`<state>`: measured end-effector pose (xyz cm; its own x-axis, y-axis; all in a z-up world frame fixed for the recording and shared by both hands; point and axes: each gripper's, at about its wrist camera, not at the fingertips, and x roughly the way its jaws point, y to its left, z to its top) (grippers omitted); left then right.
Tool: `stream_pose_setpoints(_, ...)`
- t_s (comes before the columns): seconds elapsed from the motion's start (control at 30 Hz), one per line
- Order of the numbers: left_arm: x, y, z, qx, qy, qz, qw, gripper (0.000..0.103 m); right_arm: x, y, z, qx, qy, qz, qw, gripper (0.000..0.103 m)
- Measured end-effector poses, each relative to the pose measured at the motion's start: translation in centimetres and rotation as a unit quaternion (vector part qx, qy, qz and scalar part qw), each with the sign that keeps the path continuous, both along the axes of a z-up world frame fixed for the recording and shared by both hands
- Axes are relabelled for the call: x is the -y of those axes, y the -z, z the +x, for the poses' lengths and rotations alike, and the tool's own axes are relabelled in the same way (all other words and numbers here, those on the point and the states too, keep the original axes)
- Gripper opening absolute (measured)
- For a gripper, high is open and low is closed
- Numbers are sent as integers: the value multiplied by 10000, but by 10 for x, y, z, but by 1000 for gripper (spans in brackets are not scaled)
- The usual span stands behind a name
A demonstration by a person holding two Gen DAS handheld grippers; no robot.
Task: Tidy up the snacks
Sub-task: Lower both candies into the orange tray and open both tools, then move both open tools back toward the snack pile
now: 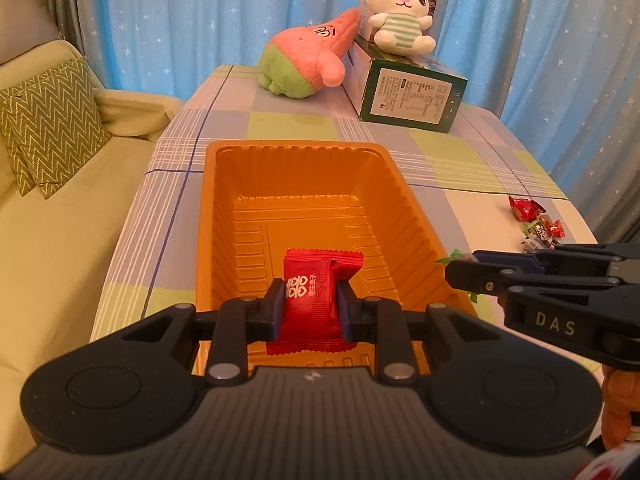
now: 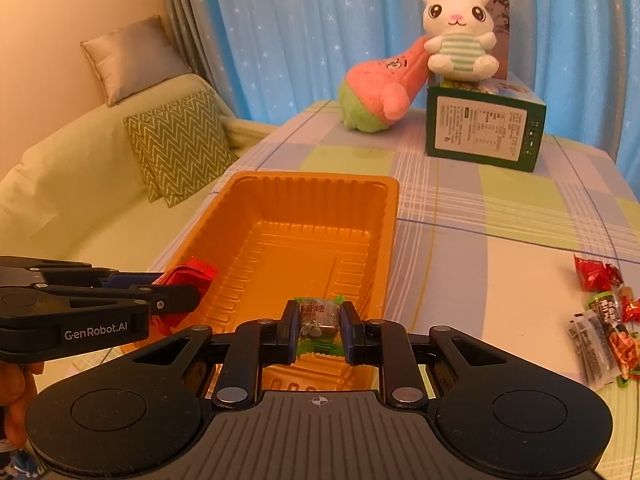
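1. Blue star-print curtains (image 1: 180,20) hang behind a tabletop (image 1: 280,124) covered in a checked cloth of green, blue and white.
2. To its left stands a pale green sofa (image 1: 60,240) with a zigzag cushion (image 1: 44,120).
3. An orange plastic tray (image 1: 224,208) sits on the near part of the tabletop, its ribbed floor bare.
4. At the far end, a pink and green plush (image 1: 304,60) leans against a green box (image 1: 412,96), and a white bunny plush (image 1: 400,12) sits on top of that box.
5. The left hand-held gripper (image 1: 310,306) is clamped on a red candy (image 1: 316,300), held above the near end of the tray.
6. The right hand-held gripper (image 2: 319,330) is clamped on a green-wrapped candy (image 2: 319,320), also held over the tray's near end, toward its right side.
7. In the left wrist view the right hand-held gripper enters from the right edge, just past the tray's right rim; in the right wrist view the left one enters from the left edge with the red wrapper showing between its pads.
8. A loose pile of snacks (image 2: 604,320) lies on the tabletop to the right of the tray, well apart from it: red and green wrapped sweets and some clear packets.
9. Part of a person's hand (image 1: 618,408) shows under the right hand-held gripper at the lower right of the left wrist view.
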<state>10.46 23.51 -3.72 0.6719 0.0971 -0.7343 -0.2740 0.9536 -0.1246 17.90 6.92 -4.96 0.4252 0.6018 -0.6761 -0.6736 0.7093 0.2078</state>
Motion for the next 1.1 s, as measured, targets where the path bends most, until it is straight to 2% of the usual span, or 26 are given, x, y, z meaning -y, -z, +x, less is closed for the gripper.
stream_pose_setpoints(0.07, -2, 4, 3, -14, -20, -35, 10000, 25, -1, 3, 2, -26, 15, -17, 10000, 21)
stream_pose_setpoints(0.13, -5, 6, 4, -24, -75, -23, 10000, 36, -2, 5, 4, -56, 24, -26, 10000, 21)
stream_pose_setpoints(0.5, -8, -1, -20, 59, -278, 66, 9996, 40, -5, 7, 6, -121, -17, 46, 9999, 22)
stream_pose_setpoints(0.7, -11, -7, -31, 100, -387, 70, 9992, 53, -9, 4, 1, -77, -174, 204, 9996, 23)
stream_pose_setpoints(0.77, -10, -10, -34, 129, -404, 85, 9991, 58, -5, 3, -1, -75, -106, 233, 9996, 24)
stream_pose_setpoints(0.97, -3, -18, -43, 215, -415, 97, 9989, 66, 28, -3, -4, -180, 368, 257, 9988, 30)
stream_pose_setpoints(1.1, 8, -24, -49, 266, -360, 85, 9990, 67, 54, -11, -13, -195, 638, 260, 9974, 37)
